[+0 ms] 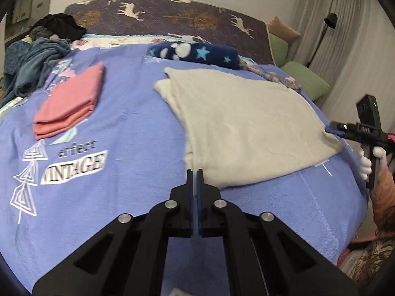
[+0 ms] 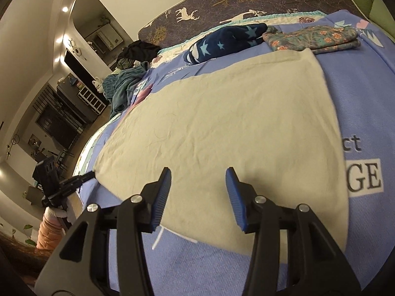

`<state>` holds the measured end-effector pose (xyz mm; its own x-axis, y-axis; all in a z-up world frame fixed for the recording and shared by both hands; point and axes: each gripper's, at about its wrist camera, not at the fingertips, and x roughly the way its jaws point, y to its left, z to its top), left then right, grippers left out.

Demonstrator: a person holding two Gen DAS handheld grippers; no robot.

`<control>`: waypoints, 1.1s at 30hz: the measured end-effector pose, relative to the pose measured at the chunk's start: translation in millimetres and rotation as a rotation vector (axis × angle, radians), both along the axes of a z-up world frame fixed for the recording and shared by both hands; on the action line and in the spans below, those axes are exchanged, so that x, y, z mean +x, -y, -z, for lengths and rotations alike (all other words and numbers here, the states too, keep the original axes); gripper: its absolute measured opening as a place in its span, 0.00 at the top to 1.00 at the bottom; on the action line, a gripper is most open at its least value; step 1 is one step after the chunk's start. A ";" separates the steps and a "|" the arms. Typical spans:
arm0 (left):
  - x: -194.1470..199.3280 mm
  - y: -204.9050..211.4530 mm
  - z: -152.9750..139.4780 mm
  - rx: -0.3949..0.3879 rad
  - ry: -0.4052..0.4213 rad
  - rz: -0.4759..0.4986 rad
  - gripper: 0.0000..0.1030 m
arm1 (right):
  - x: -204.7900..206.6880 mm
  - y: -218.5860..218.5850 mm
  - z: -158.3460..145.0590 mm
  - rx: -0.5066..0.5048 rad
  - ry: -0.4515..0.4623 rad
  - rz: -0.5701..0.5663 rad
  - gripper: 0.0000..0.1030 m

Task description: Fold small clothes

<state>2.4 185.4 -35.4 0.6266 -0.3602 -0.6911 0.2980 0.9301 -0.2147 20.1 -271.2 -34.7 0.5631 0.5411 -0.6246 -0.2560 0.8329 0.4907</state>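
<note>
Two grippers worked one limp cream cloth [image 1: 246, 128] on the bed [image 1: 123, 123].
Left gripper [image 1: 195, 172] fingers pinched its near corner; right gripper [image 2: 198, 172] fingers gaped empty over its soft edge, best pinched at the corners.

The bedspread [image 1: 138, 113] is periwinkle blue with white triangle outlines and black-and-white lettering. The spread cloth [image 1: 244, 128] is plain pale grey, looking beige in the right wrist view. A folded shirt [image 1: 70, 103] is salmon pink. The rolled fleece [image 1: 195, 53] is navy with light blue stars and white paw prints. The headboard cover [image 1: 172, 16] is dark purple with white deer and gold trees. A folded garment [image 2: 313, 38] has a teal floral print.
</note>
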 end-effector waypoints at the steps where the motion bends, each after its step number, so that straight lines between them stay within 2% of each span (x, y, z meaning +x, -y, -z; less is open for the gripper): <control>1: -1.9 -6.7 -1.2 -0.015 0.006 -0.012 0.99 | -3.3 5.3 0.1 -0.003 0.002 0.011 0.53; 3: -6.3 -14.1 -0.3 -0.069 0.002 0.000 0.97 | -14.0 21.3 1.0 0.004 -0.003 0.059 0.52; 5: -10.9 -11.4 4.8 -0.089 -0.010 0.027 0.79 | -24.4 39.5 4.2 0.018 -0.015 0.122 0.52; 6: -10.9 -8.0 7.9 -0.080 -0.016 0.031 0.61 | -33.1 54.0 6.8 0.030 -0.027 0.174 0.52; 7: -10.1 -3.8 12.5 -0.069 -0.026 0.030 0.56 | -39.2 63.5 8.8 0.037 -0.036 0.207 0.51; 10: -2.8 4.0 21.5 -0.090 -0.053 0.028 0.56 | -57.4 89.0 15.4 0.053 -0.063 0.296 0.50; 13: 3.7 -0.3 16.8 -0.110 -0.046 -0.035 0.56 | -72.1 104.3 19.3 0.054 -0.073 0.348 0.49; 16: 6.3 -4.8 -4.2 -0.114 0.013 -0.095 0.56 | -76.1 108.8 24.7 0.068 -0.083 0.357 0.49; 18: 7.3 5.3 -21.9 -0.113 0.064 -0.070 0.56 | -70.6 107.7 29.0 0.093 -0.094 0.339 0.48; 20: 10.3 31.0 -39.9 -0.121 0.103 0.003 0.56 | -60.9 101.5 33.8 0.125 -0.110 0.308 0.48; 23: 18.4 92.6 -58.3 -0.117 0.118 0.153 0.56 | -53.0 95.6 34.7 0.139 -0.101 0.256 0.51; 26: 19.7 177.6 -62.4 -0.110 0.101 0.379 0.56 | -51.7 101.9 35.3 0.152 -0.094 0.253 0.51; 27: 17.9 201.5 -60.0 -0.100 0.091 0.436 0.54 | -52.4 109.2 35.1 0.166 -0.094 0.265 0.51; 28: 15.9 236.3 -54.1 -0.079 0.068 0.513 0.47 | -52.5 115.0 34.2 0.169 -0.090 0.280 0.51; 29: 13.6 265.5 -47.0 -0.057 0.046 0.572 0.45 | -53.2 121.3 32.8 0.164 -0.084 0.296 0.51; 33: 2.6 361.8 -11.4 0.061 0.001 0.759 0.44 | -49.8 146.4 24.9 0.139 -0.057 0.325 0.51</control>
<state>5.1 -176.5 -24.0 0.2226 -0.6540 -0.7230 0.8608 0.4800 -0.1691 -29.7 -417.6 -59.6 0.6862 0.4213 -0.5929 0.0424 0.7906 0.6109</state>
